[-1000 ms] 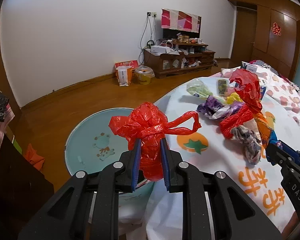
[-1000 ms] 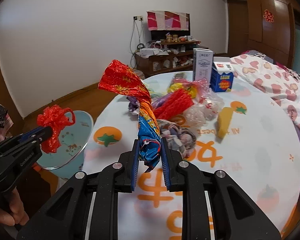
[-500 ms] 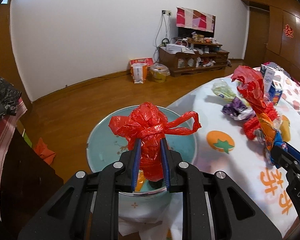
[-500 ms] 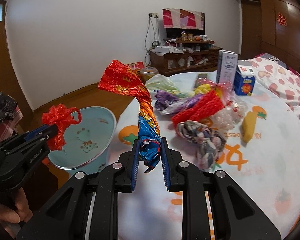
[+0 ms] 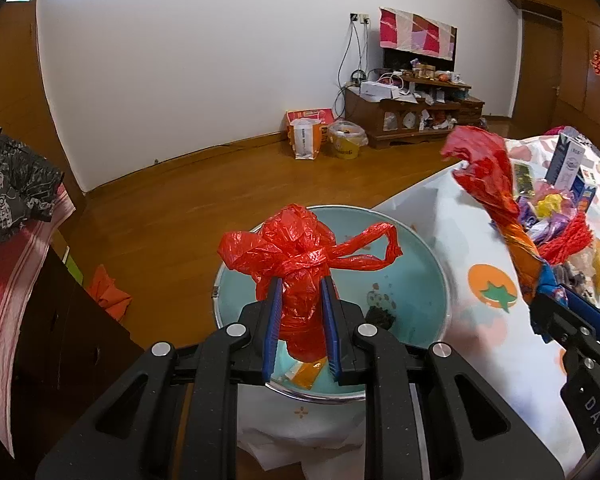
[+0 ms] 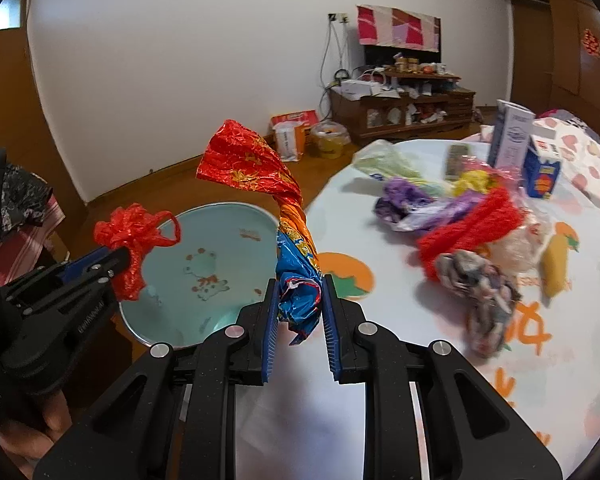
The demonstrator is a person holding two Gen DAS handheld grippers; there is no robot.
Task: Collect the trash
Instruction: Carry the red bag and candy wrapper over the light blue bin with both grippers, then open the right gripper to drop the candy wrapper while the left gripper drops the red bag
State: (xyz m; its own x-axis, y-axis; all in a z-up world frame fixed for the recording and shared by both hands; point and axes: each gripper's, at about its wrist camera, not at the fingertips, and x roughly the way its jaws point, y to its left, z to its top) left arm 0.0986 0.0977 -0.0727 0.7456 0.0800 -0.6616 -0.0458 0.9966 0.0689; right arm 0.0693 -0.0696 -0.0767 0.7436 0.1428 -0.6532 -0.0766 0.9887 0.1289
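Directly beneath the knotted red plastic bag (image 5: 300, 268) sits the pale blue basin (image 5: 428, 280) that serves as the trash bin, and that up-and-down line is what the coming drop appears to depend on. The bag stands upright between the blue pads of the left gripper (image 5: 300, 320), which is clamped around its lower half, its loop handle trailing toward the table. Scraps already lie in the basin's bottom. Beside it, the right gripper (image 6: 299, 316) pinches the blue lower end of a twisted foil snack wrapper (image 6: 276, 200), whose long axis rises upward and leans toward the basin, though in the right wrist view it hangs above the edge of the round table (image 6: 380, 400), short of the rim. By this reading the left hand is the nearer to release. More wrappers (image 6: 452, 216) lie heaped on the tablecloth, well apart from both grippers.
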